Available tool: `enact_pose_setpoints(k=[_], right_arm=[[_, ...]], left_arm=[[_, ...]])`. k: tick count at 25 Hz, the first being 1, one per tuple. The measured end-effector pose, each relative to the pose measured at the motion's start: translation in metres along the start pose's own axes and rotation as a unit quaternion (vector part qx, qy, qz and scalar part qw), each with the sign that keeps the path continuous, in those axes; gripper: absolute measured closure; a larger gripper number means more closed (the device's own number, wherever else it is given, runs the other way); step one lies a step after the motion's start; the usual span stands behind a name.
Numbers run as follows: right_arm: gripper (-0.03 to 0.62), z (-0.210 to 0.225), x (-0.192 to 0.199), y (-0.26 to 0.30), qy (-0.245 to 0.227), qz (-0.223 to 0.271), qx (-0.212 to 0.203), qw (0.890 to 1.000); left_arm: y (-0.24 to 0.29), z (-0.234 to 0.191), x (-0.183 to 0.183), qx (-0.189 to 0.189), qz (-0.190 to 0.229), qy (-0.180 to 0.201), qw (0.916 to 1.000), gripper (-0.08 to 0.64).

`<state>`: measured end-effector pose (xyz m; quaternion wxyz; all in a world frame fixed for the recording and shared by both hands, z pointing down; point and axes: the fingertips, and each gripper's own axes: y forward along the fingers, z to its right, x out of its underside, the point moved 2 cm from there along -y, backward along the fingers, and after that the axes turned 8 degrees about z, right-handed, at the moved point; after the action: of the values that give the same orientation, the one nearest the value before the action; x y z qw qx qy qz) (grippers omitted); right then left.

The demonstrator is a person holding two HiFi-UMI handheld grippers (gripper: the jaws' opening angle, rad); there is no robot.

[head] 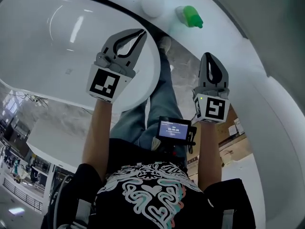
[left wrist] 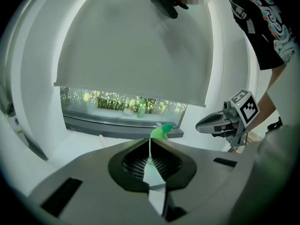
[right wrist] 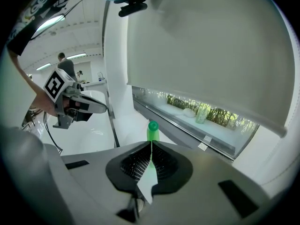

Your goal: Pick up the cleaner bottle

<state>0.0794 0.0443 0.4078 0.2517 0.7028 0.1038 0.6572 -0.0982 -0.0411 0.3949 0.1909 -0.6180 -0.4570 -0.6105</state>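
Note:
The cleaner bottle (head: 189, 16), pale with a green cap, stands on the white curved ledge (head: 224, 27) ahead of both grippers. My left gripper (head: 139, 33) hangs in the air short of it and to its left, its jaws shut with nothing between them. To the right, my right gripper (head: 209, 57) is also shut and empty, nearer to me than the bottle. In the left gripper view the bottle (left wrist: 161, 131) shows just past the closed tips (left wrist: 150, 142). The right gripper view has its green cap (right wrist: 153, 129) straight beyond the closed tips (right wrist: 151, 144).
A white round object (head: 152, 3) sits left of the bottle. Behind the ledge is a window with a lowered blind (right wrist: 211, 46); a clear bottle (right wrist: 202, 112) stands on its sill. A small screen device (head: 174, 129) hangs at the person's waist.

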Motion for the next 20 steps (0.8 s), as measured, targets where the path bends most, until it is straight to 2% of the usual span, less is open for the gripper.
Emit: enact_pose_setpoints(k=[7,11,20], right_arm=[[0.563,0.002,0.015,0.013,-0.009,0.0,-0.007,1.0],[0.563,0.005,0.026,0.022,-0.011,-0.011,-0.003,1.0],[0.563,0.01,0.047,0.034,-0.006,-0.019,-0.011,1.0]], left_arm=[[0.014,-0.001,0.011,0.007,0.005,0.003,1.0,0.538],[0.024,-0.004,0.017,0.012,0.009,-0.008,0.9999,0.538],[0.038,-0.005,0.031,0.031,0.006,0.005,0.9995,0.538]])
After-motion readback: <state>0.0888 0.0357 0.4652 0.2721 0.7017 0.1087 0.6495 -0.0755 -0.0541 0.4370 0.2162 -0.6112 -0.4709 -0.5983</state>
